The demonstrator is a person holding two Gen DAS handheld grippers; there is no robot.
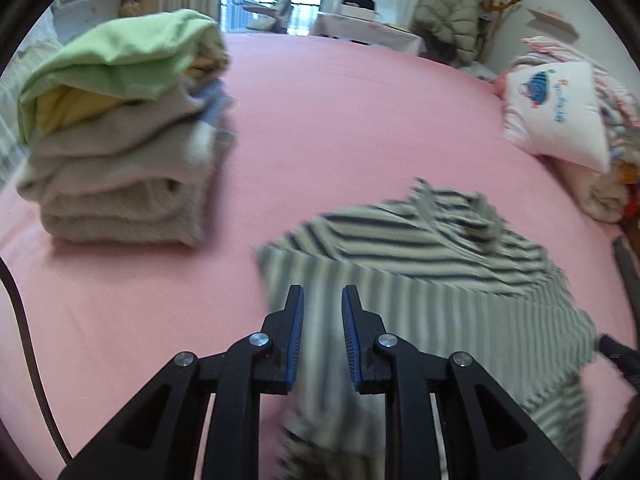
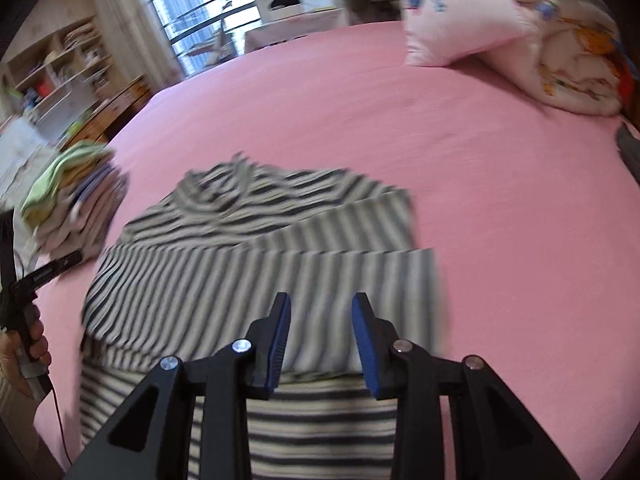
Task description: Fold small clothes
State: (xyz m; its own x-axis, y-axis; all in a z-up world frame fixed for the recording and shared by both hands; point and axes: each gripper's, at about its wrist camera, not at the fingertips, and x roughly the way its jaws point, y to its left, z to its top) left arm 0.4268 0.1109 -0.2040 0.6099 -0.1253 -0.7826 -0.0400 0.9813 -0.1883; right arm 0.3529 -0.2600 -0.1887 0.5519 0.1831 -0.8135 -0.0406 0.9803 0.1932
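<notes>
A grey-and-dark striped shirt (image 1: 432,276) lies partly folded on the pink bed sheet (image 1: 340,128); it also shows in the right wrist view (image 2: 256,268). My left gripper (image 1: 322,294) is open above the shirt's near left part, nothing between its blue pads. My right gripper (image 2: 321,302) is open above the shirt's near edge, empty. The left gripper's handle and the hand holding it (image 2: 28,300) show at the left edge of the right wrist view. Both views are motion-blurred.
A stack of folded clothes (image 1: 120,132) with a green piece on top sits at the left of the bed, also in the right wrist view (image 2: 72,200). A white pillow (image 1: 556,112) and a quilt (image 2: 568,52) lie at the right. Shelves and a window stand behind.
</notes>
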